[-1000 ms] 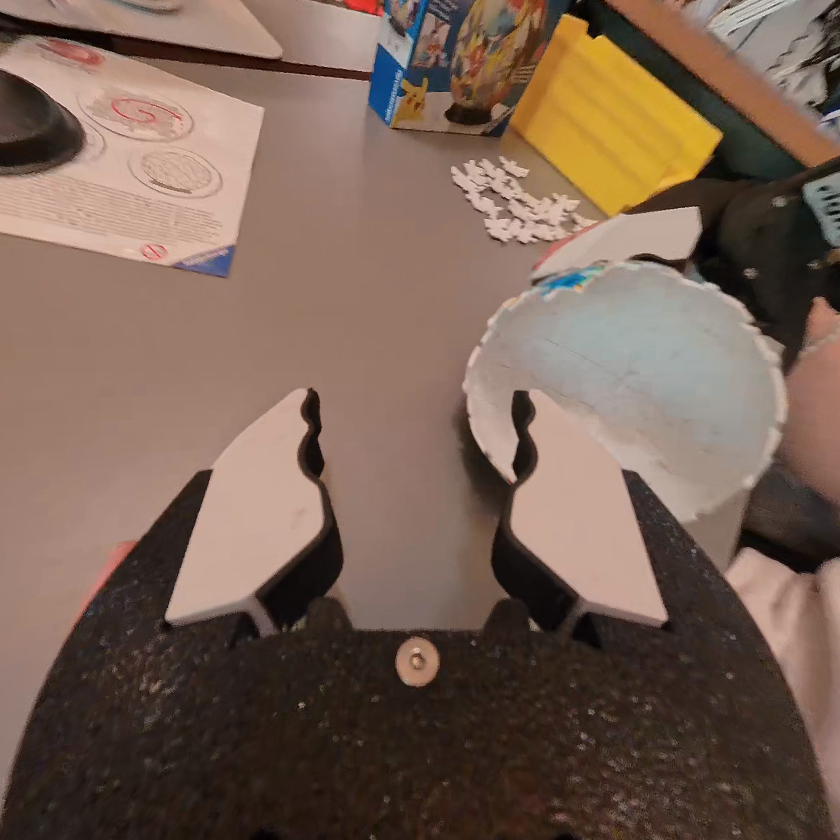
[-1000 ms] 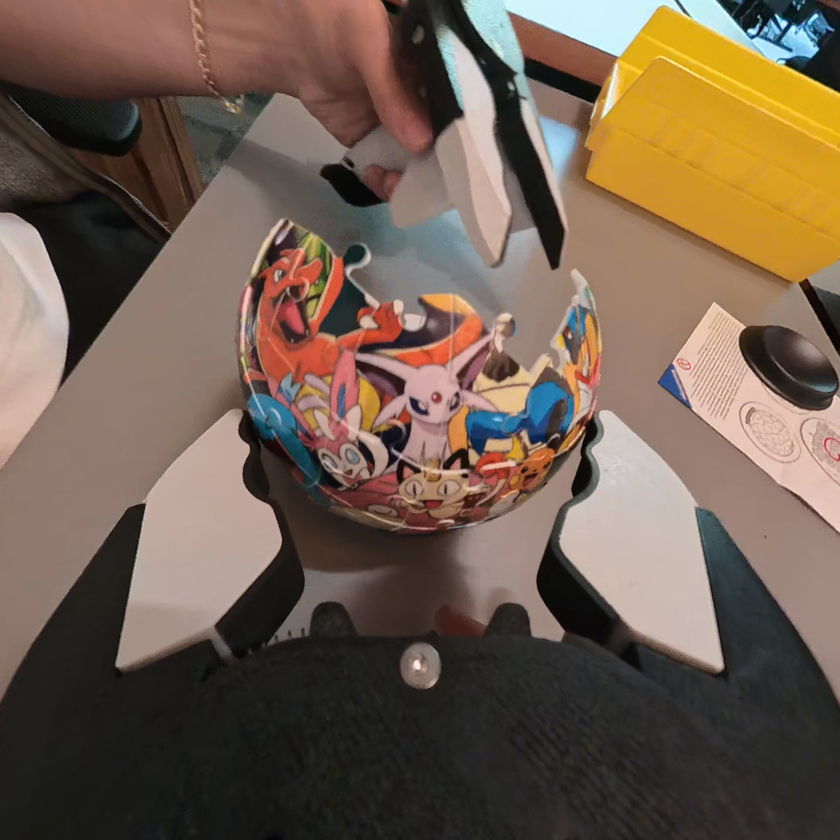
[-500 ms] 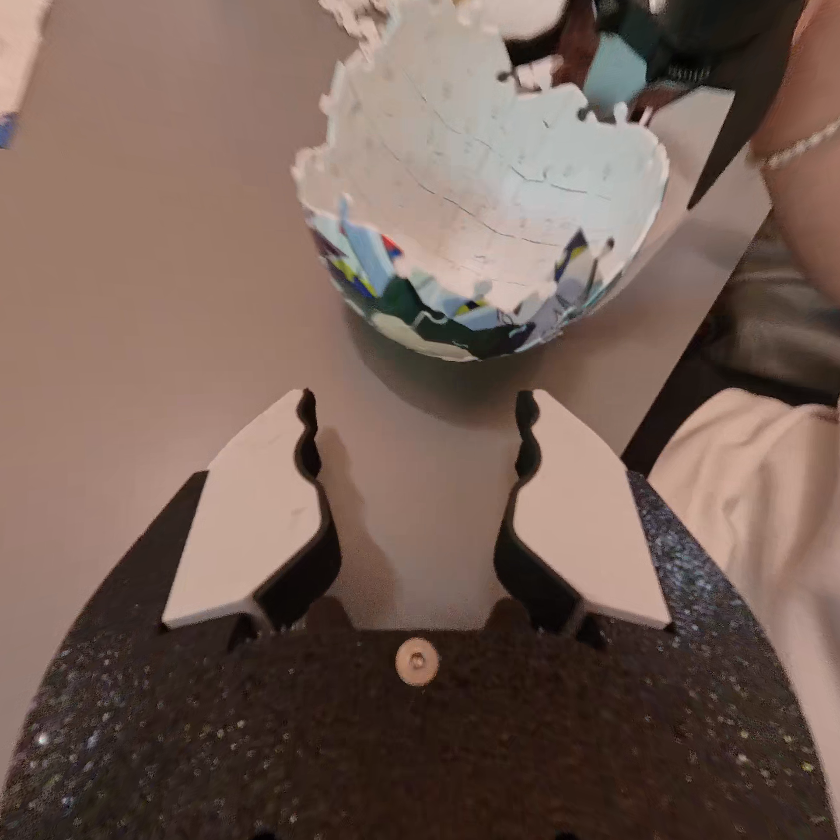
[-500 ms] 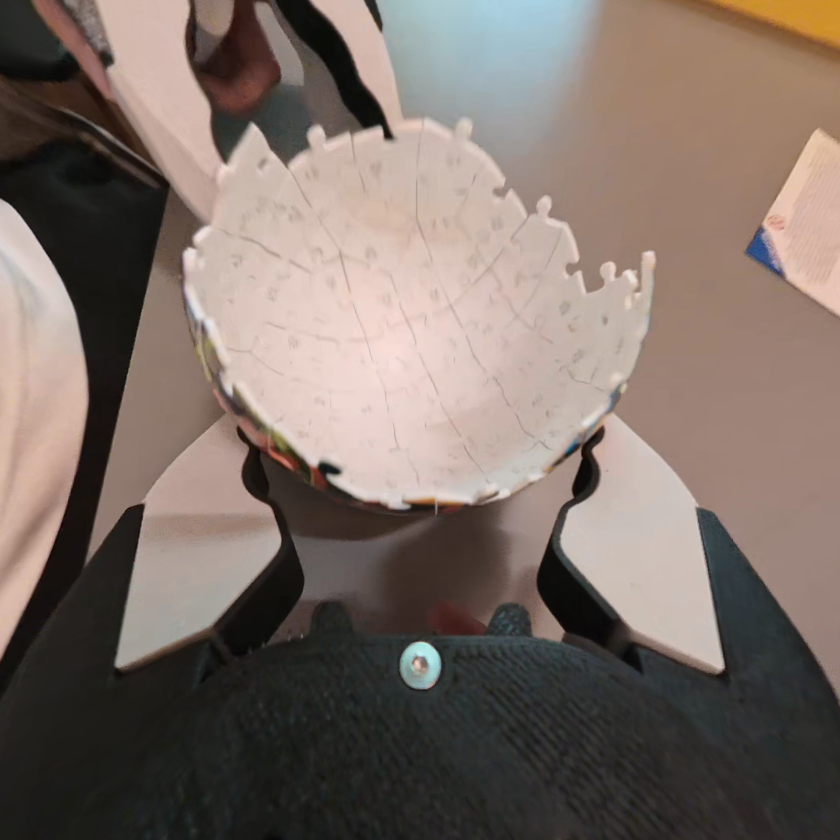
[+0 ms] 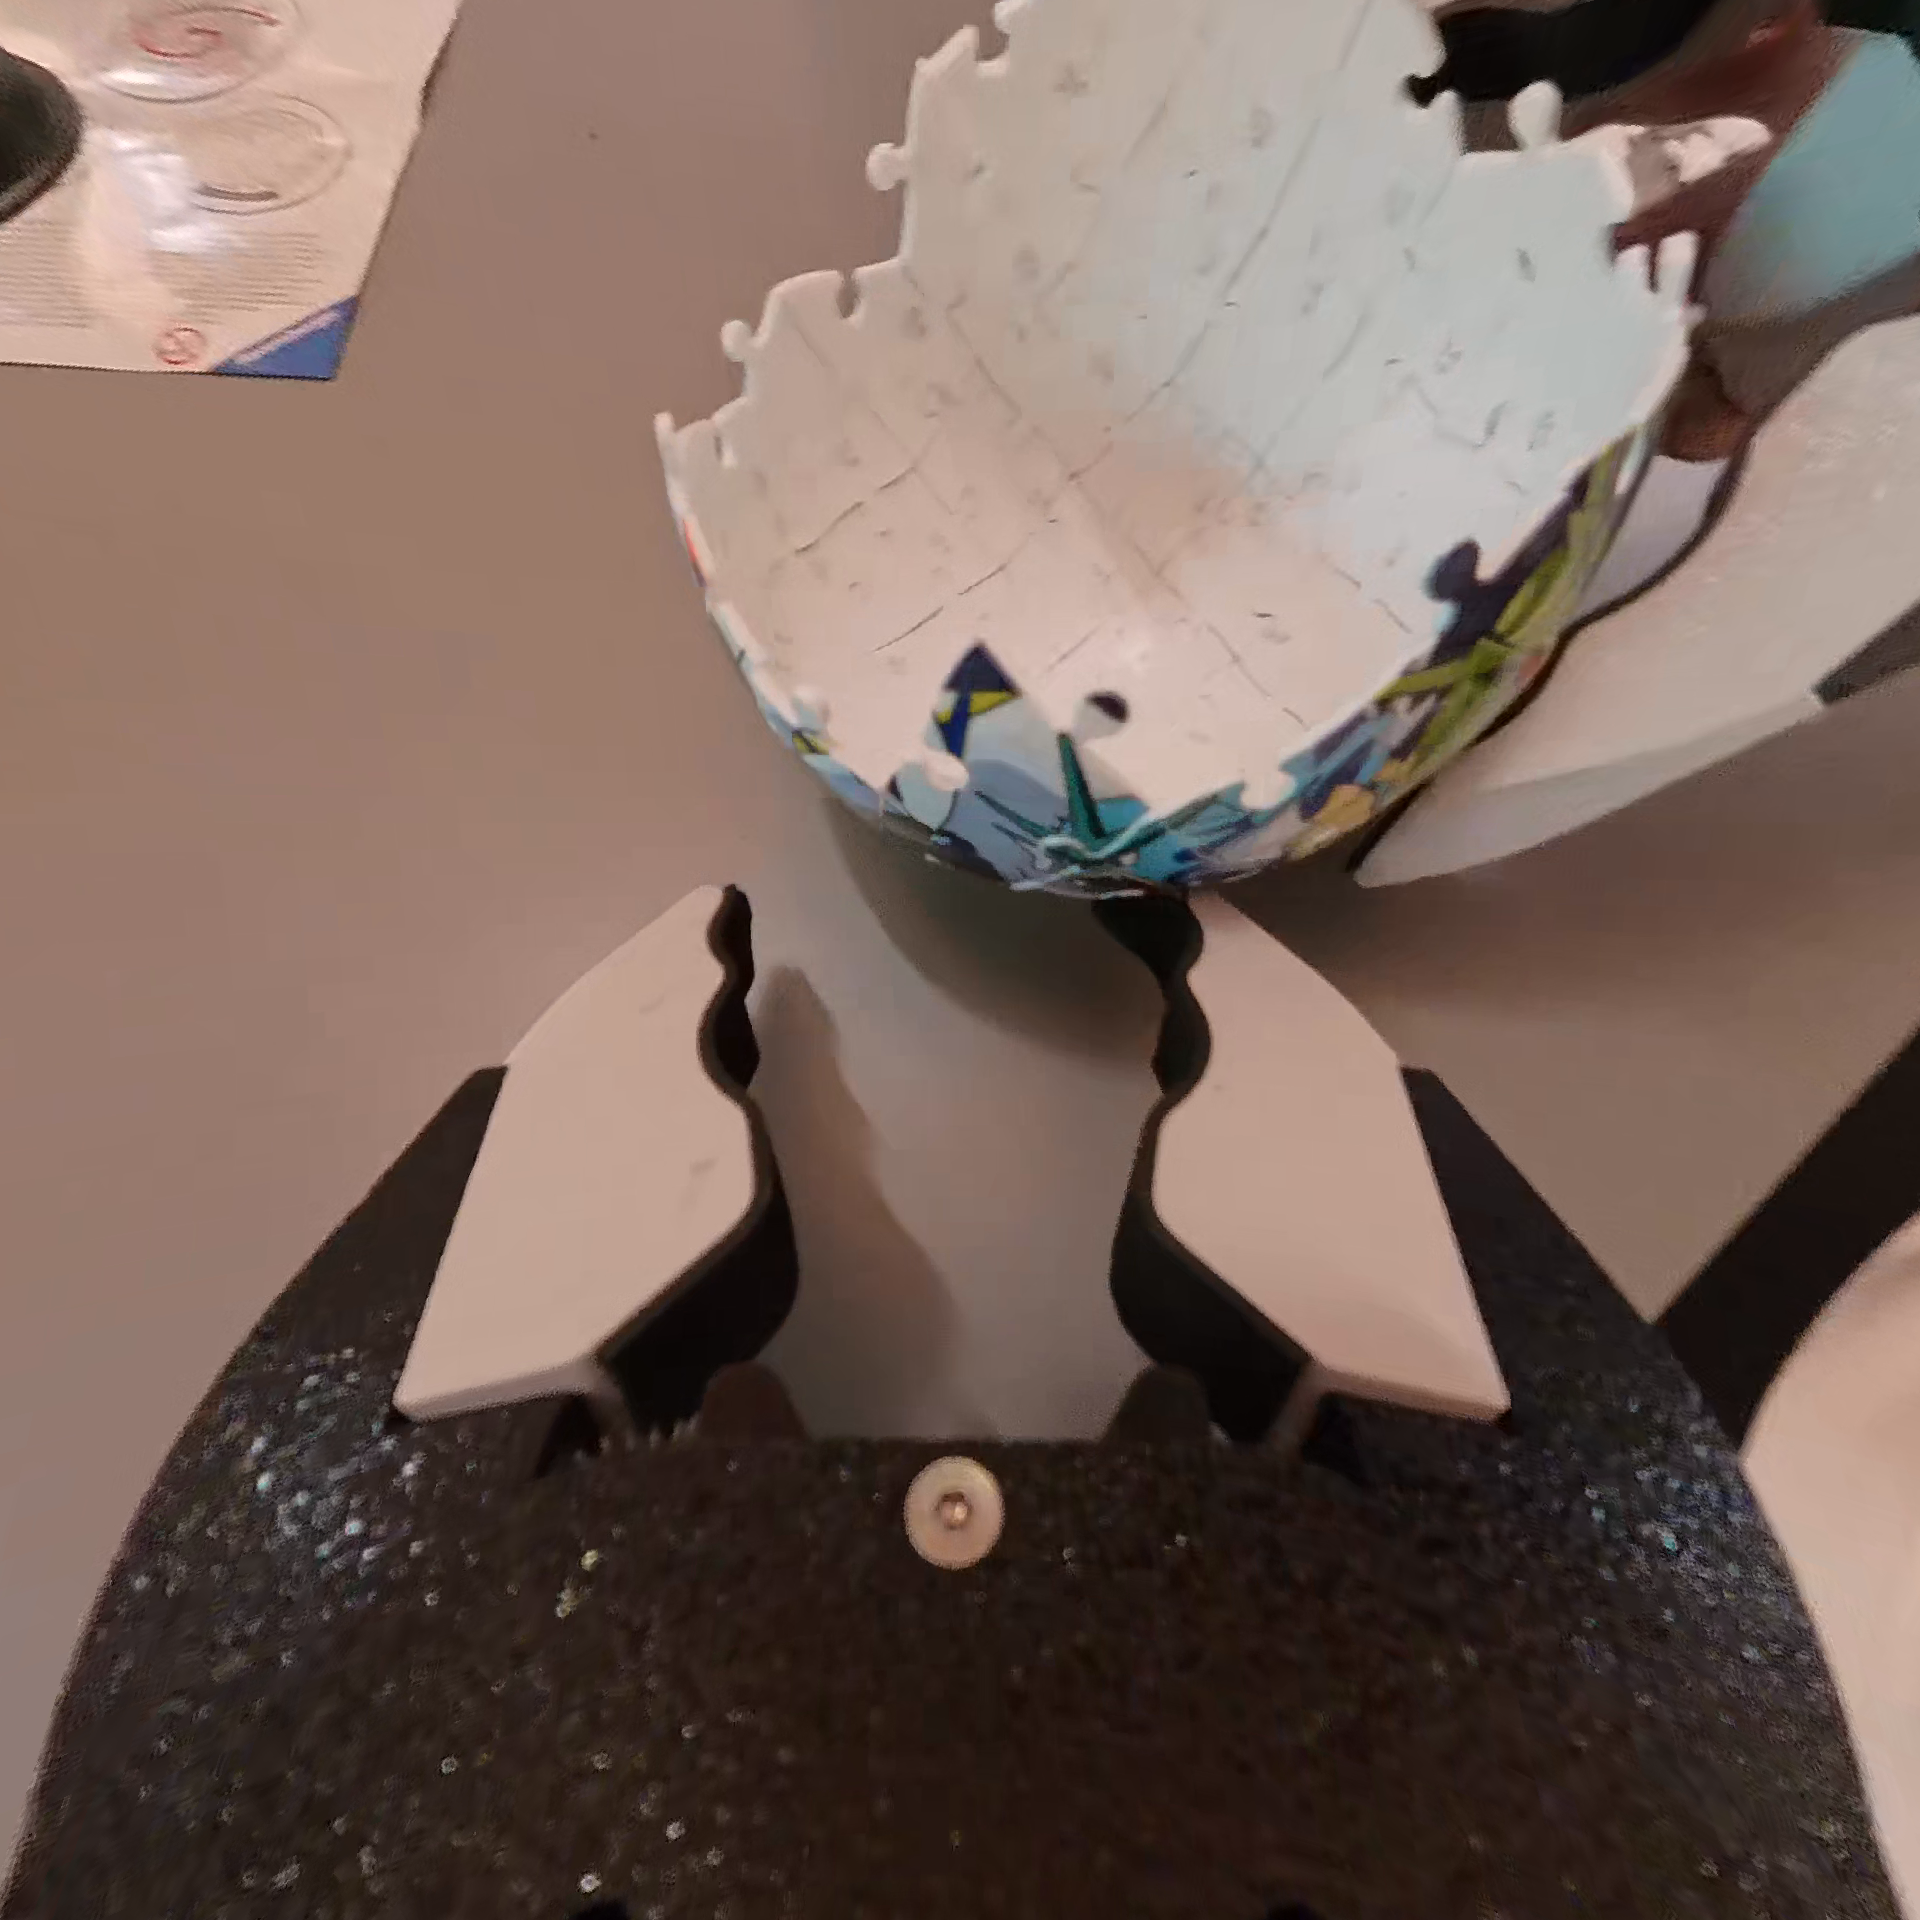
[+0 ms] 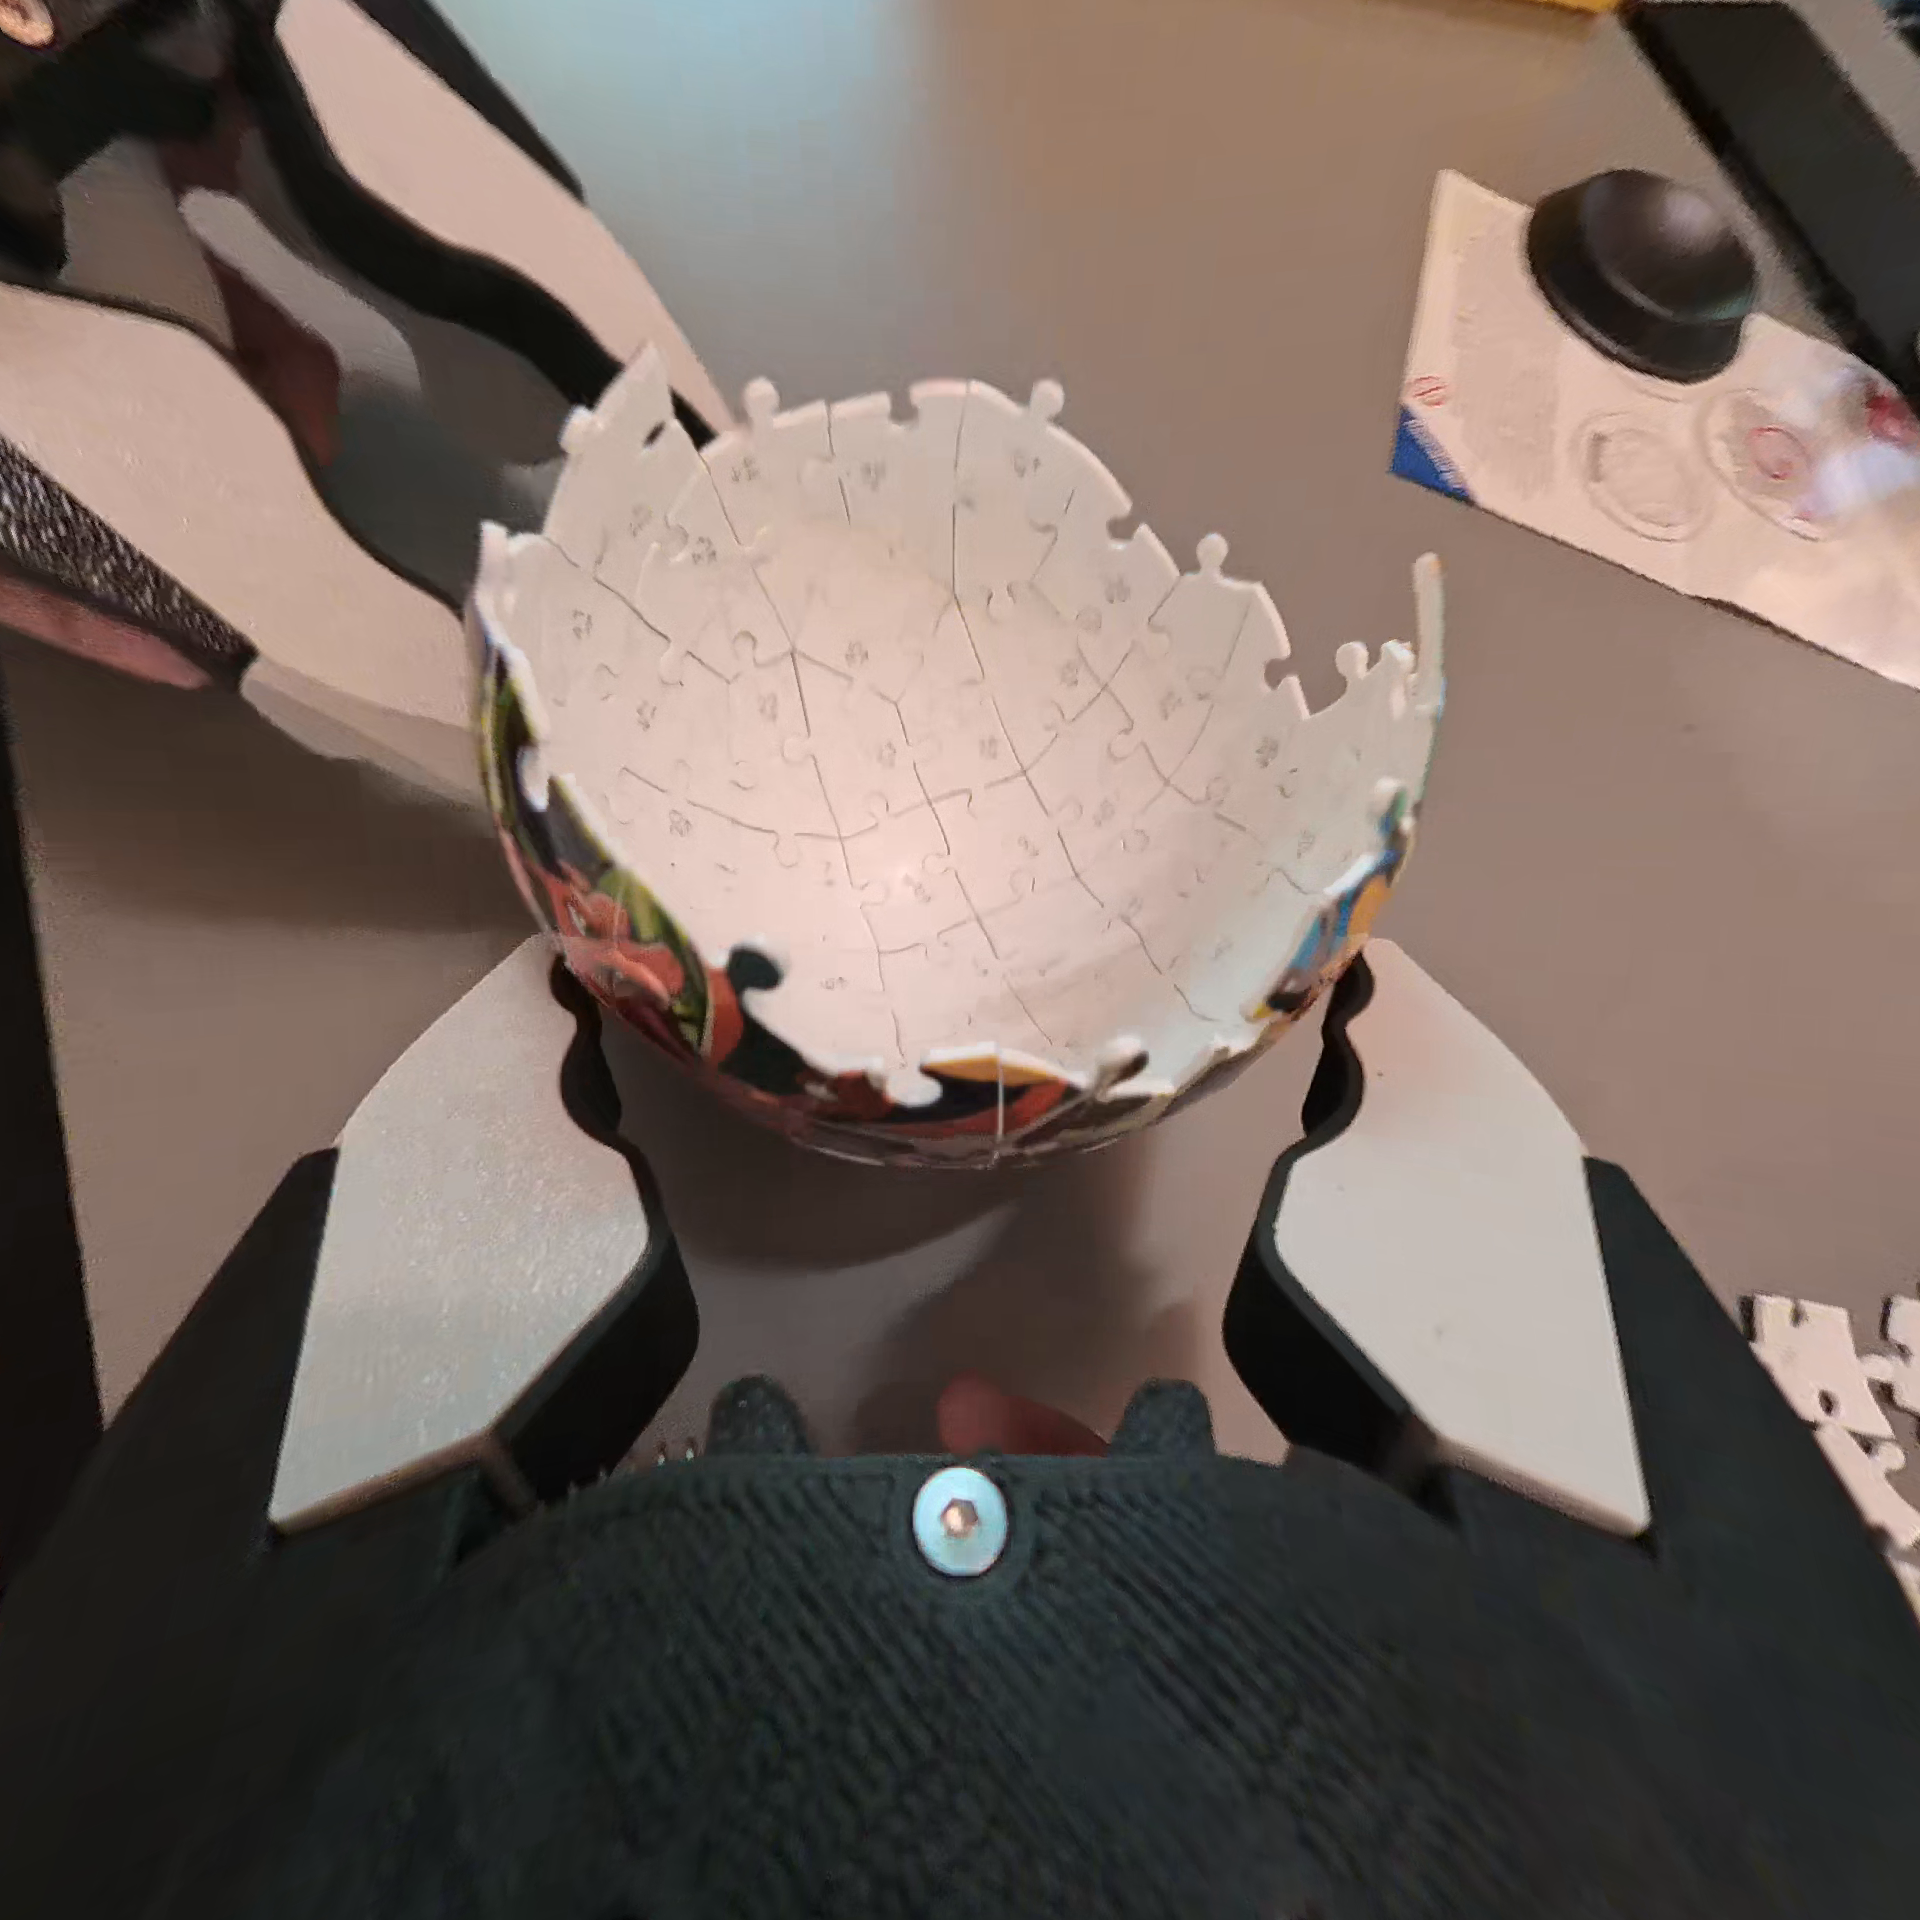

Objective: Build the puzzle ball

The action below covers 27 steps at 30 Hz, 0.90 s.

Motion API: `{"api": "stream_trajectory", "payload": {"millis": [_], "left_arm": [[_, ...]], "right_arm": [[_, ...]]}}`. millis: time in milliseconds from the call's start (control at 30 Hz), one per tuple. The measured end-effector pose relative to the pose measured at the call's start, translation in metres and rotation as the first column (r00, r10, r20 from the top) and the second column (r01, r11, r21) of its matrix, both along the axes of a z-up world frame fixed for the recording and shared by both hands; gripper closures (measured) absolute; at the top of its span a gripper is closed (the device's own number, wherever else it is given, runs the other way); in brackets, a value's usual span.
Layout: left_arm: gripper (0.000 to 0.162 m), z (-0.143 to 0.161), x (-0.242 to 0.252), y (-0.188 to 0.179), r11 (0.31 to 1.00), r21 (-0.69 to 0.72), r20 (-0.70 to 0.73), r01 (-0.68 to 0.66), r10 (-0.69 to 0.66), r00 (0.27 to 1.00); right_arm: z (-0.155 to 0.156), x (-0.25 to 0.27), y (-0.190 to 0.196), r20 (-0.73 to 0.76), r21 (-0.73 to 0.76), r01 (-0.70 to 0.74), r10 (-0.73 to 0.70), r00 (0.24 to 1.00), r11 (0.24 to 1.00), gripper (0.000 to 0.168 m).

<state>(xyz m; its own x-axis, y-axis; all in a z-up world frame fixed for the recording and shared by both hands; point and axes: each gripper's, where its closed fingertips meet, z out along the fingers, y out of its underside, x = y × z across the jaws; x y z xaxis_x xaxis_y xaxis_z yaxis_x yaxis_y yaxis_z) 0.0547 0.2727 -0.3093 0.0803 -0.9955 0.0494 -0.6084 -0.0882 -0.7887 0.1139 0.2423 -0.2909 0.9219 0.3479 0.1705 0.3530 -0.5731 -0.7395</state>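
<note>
The half-built puzzle ball (image 6: 935, 769) is an open bowl, white inside and with colourful cartoon print outside, standing on the grey table (image 6: 1558, 935). My right gripper (image 6: 956, 961) is wide open. Its two fingertips (image 6: 540, 997) rest against the bowl's lower left and right sides. In the left wrist view the bowl (image 5: 1174, 468) lies just beyond my left gripper (image 5: 956, 914), which is open and empty; its right tip is close under the bowl's near edge. The right gripper's fingers (image 5: 1662, 675) show beside the bowl there. The left gripper's fingers (image 6: 156, 468) show at the bowl's far left.
A white instruction sheet (image 6: 1662, 447) lies to the right with a black round stand (image 6: 1642, 270) on it; the sheet also shows in the left wrist view (image 5: 177, 208). Loose white puzzle pieces (image 6: 1849, 1392) lie at the right edge. A pale sleeve (image 5: 1849, 1455) is at the lower right.
My right gripper has tipped up from a side view of the ball to looking down into it. My left gripper has come down from above to right beside the ball.
</note>
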Motion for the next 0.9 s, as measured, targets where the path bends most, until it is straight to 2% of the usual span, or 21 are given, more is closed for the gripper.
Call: {"api": "stream_trajectory", "payload": {"millis": [133, 267, 333, 500, 600, 733, 900], "left_arm": [[0.093, -0.001, 0.012, 0.015, 0.998, 0.012, -0.005, -0.07, 0.07, 0.998], [0.094, -0.001, 0.023, 0.018, 0.995, 0.01, -0.002, -0.101, 0.101, 0.995], [0.095, 0.001, 0.03, 0.02, 0.994, -0.004, 0.011, -0.111, 0.111, 0.994], [0.103, 0.0, 0.042, 0.031, 0.993, 0.017, 0.007, -0.121, 0.121, 0.993], [0.104, -0.004, 0.046, 0.036, 0.992, 0.027, -0.023, -0.119, 0.12, 0.993], [0.105, -0.001, 0.053, 0.04, 0.991, 0.017, -0.002, -0.135, 0.135, 0.991], [0.105, -0.005, 0.056, 0.046, 0.985, 0.029, -0.029, -0.167, 0.168, 0.985]], "right_arm": [[0.008, 0.01, 0.013, 0.007, 0.084, 0.121, -0.122, 0.992, 0.989, 0.036], [0.018, 0.01, 0.02, -0.012, 0.182, 0.135, -0.135, 0.991, 0.974, 0.029], [0.015, 0.009, 0.018, -0.022, 0.163, 0.12, -0.118, 0.993, 0.979, 0.023], [0.011, 0.017, 0.009, -0.061, 0.1, 0.102, -0.096, 0.993, 0.99, 0.023], [0.014, 0.017, 0.001, -0.137, 0.076, 0.066, -0.056, 0.989, 0.995, 0.023], [0.018, 0.023, -0.003, -0.278, 0.063, 0.072, -0.052, 0.959, 0.995, 0.029], [0.017, 0.029, -0.008, -0.373, 0.049, 0.054, -0.032, 0.927, 0.997, 0.043]]}}
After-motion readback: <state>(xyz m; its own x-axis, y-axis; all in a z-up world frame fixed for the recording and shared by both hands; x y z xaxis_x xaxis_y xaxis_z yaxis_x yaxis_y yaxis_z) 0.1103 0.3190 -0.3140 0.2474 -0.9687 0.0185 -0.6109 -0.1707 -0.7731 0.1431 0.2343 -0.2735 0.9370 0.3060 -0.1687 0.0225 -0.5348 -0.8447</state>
